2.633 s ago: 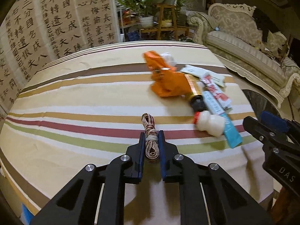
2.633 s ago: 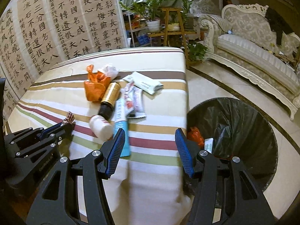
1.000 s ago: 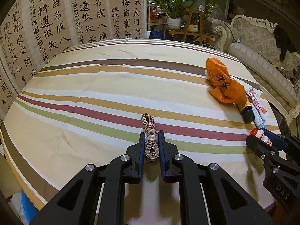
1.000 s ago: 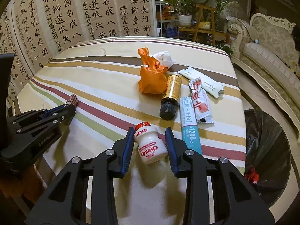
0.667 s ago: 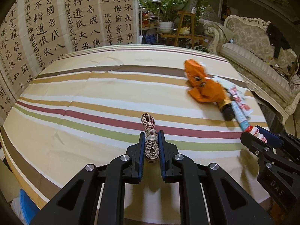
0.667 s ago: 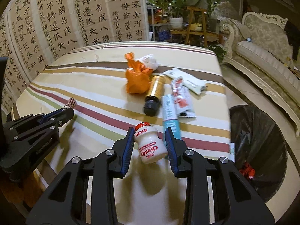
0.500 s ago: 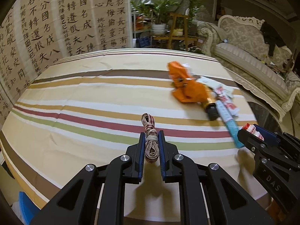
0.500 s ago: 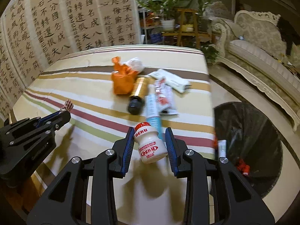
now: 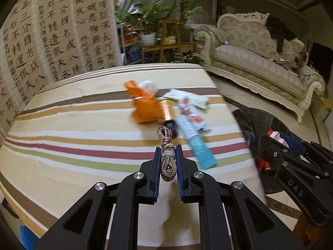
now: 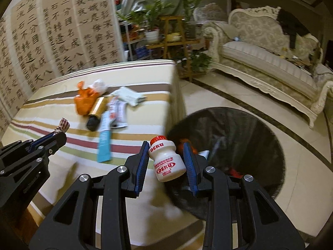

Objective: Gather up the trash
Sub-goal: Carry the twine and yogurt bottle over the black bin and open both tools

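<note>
Calligraphy panels (image 9: 62, 37), potted plants (image 9: 149, 23) and a cream carved sofa (image 9: 256, 58) ring a table under a striped cloth (image 9: 72, 129).

Over the cloth's near edge, the left gripper (image 9: 168, 166) has its jaws drawn nearly together, pinching a small coiled bundle of brown and red twine (image 9: 166, 156) that stands up between the blue pads. Beyond the table's right edge, the right gripper (image 10: 166, 160) has its jaws set about a bottle's width apart, with a small white plastic drink bottle with a red cap and red "DEKU" lettering (image 10: 166, 159) tilted between them, above the near rim of a black-lined trash bin (image 10: 239, 135) on the tiled floor. Whether both pads touch the bottle is hard to tell.

Toward the cloth's far right corner lie a crumpled orange plastic bag (image 9: 143, 104), a gold-labelled dark bottle on its side (image 10: 96, 112), a long blue and white packet (image 9: 195, 139), a red and white wrapper (image 9: 192, 115) and a pale wrapper (image 10: 129, 95), all touching or overlapping and smeared by blur. A white wad (image 10: 98, 84) behind the bag is too indistinct to identify. Red scraps inside the bin (image 10: 235, 171) are largely hidden behind the gripper.
</note>
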Motion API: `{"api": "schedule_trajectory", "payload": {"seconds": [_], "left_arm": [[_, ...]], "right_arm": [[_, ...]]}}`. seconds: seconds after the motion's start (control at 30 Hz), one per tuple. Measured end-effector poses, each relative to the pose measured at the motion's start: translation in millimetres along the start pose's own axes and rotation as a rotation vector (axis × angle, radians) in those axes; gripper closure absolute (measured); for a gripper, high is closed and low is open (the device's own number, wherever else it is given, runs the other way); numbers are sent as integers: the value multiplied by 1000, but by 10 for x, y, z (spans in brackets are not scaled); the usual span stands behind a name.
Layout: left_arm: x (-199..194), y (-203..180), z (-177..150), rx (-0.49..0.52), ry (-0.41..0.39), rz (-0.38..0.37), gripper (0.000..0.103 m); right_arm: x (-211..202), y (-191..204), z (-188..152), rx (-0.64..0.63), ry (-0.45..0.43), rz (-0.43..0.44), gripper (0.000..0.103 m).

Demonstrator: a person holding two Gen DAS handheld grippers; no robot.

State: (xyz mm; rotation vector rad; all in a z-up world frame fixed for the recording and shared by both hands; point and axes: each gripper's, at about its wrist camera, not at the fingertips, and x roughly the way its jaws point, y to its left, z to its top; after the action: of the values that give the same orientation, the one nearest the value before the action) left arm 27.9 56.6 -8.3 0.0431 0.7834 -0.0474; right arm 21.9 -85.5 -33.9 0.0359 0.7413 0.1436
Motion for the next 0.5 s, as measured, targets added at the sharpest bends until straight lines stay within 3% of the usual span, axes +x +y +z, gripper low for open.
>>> {"api": "schedule_trajectory", "payload": {"seconds": [0.5], "left_arm": [[245, -871, 105, 116, 2, -77, 88]], "right_arm": [[-26, -836, -59, 118, -24, -139, 70]]}}
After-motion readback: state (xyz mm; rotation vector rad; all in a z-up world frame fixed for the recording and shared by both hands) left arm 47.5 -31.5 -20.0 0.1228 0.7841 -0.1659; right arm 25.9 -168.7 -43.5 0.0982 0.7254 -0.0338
